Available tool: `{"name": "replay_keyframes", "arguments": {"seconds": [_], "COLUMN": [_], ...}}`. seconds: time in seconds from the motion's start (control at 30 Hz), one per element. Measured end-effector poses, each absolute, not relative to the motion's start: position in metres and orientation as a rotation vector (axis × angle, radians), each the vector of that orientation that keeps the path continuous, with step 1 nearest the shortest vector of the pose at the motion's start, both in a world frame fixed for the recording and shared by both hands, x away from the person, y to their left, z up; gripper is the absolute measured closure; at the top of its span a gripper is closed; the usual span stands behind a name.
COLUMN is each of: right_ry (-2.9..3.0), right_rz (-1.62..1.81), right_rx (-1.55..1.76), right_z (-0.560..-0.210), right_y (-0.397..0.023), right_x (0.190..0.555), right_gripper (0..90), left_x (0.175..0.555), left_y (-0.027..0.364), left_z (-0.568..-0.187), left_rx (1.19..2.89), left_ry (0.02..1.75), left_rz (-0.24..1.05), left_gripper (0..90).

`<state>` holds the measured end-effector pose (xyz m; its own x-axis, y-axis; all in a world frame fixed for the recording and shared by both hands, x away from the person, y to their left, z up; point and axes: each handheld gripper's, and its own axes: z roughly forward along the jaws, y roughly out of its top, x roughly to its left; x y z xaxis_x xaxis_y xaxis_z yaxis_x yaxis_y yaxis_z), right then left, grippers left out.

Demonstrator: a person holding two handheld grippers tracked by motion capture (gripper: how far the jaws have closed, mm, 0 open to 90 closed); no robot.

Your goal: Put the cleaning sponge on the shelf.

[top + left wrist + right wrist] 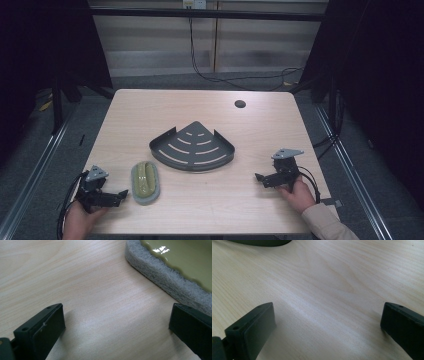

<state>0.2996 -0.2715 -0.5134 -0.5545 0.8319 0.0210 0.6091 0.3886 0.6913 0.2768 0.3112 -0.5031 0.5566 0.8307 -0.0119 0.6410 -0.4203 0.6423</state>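
A dark grey quarter-round corner shelf (192, 146) with curved slots lies in the middle of the table. To its left lies an oval scrubber (145, 182) with an olive-green top and a grey felt base (160, 275). My left gripper (121, 195) rests open at the front left, its jaws pointing at the scrubber's near end and apart from it. My right gripper (260, 178) rests open at the front right, jaws pointing left, with bare wood between them. The shelf's rim (259, 242) shows at the top of the right gripper view.
The light wood table (250, 130) has a round cable hole (240, 104) near its far right. Cables hang along the wall behind. Metal floor rails run along both sides of the table.
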Motion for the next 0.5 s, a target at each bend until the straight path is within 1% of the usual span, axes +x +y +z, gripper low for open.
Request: {"name": "replay_keyframes", "arguments": {"seconds": [0.17, 0.3, 0.37, 0.43, 0.47, 0.5], "right_ry": [2.324, 2.323, 2.324, 2.323, 2.323, 2.323], "right_rz": [0.948, 0.948, 0.948, 0.948, 0.948, 0.948], "right_rx": [1.256, 1.255, 1.255, 1.256, 1.255, 1.255], "right_z": [-0.513, -0.513, -0.513, -0.513, -0.513, -0.513], "right_y": [-0.272, -0.272, -0.272, -0.271, -0.272, -0.272], "right_x": [0.300, 0.300, 0.300, 0.300, 0.300, 0.300], "right_gripper": [0.0, 0.0, 0.0, 0.0, 0.0, 0.0], "left_x": [0.280, 0.283, 0.285, 0.285, 0.286, 0.287], "left_y": [0.307, 0.302, 0.300, 0.297, 0.296, 0.295], "left_z": [-0.499, -0.493, -0.488, -0.483, -0.480, -0.478], "left_rx": [2.243, 2.317, 2.354, 2.391, 2.412, 2.429], "left_ry": [1.220, 1.238, 1.255, 1.267, 1.275, 1.287], "left_rz": [0.384, 0.321, 0.287, 0.265, 0.236, 0.201], "left_gripper": [0.1, 0.7, 4.7, 12.7, 18.2, 20.0]}}
